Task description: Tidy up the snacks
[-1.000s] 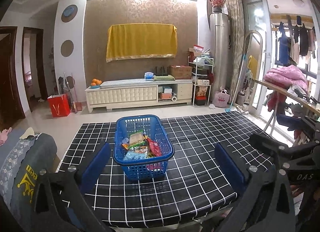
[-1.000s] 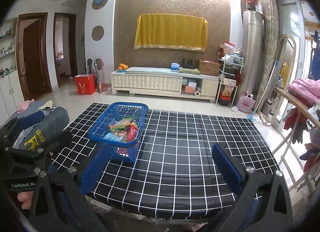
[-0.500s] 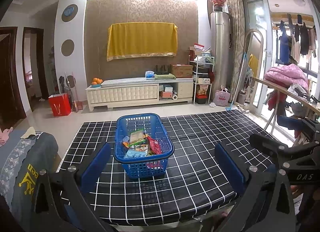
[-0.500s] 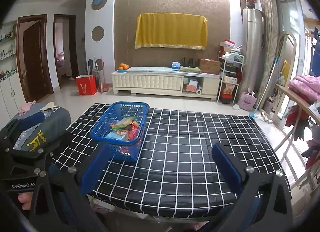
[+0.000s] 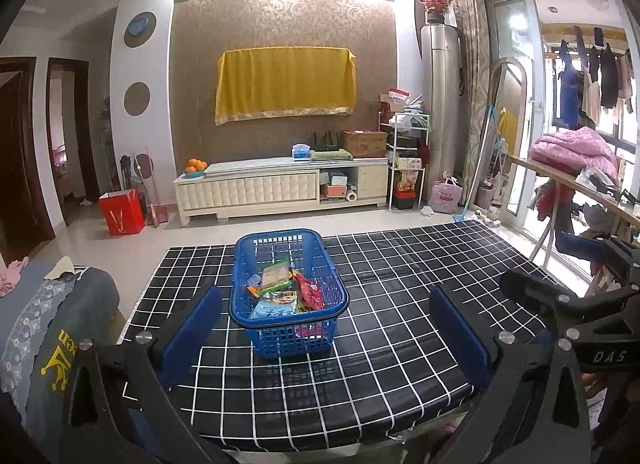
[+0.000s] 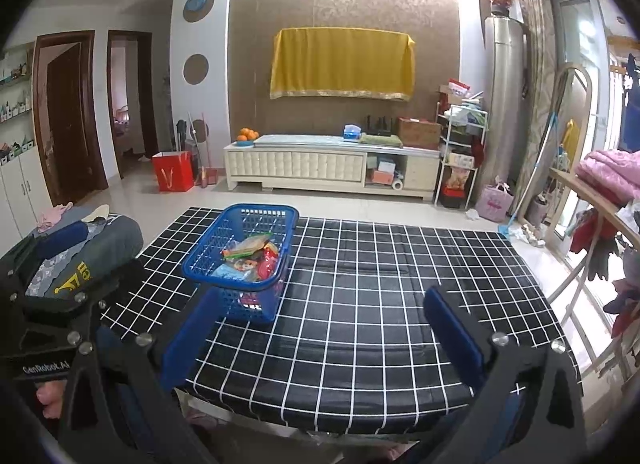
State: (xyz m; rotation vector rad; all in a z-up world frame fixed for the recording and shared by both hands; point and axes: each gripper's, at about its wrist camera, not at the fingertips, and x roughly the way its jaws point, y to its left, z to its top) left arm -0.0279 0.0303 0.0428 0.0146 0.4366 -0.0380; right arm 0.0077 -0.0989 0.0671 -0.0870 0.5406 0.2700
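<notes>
- Currently the blue basket (image 5: 289, 292) sits on the black grid-patterned table (image 5: 400, 304), left of centre, with snack packets (image 5: 286, 292) piled loosely inside; the rest of the table is bare.
- Handling, judged: packets are light, soft, crinkly film, likely slippery and crushable. Pinch a sealed edge or corner, not the belly.
- Basket is stiff lattice plastic, light; its rim is the obvious hold.
- Left gripper (image 5: 324, 328): fingers spread wide, empty, level and pointing at the basket from the table's near edge, well short of it.
- Right gripper (image 6: 320, 336): also spread and empty, held beside the left, aimed at bare tablecloth with the basket off to its left.
</notes>
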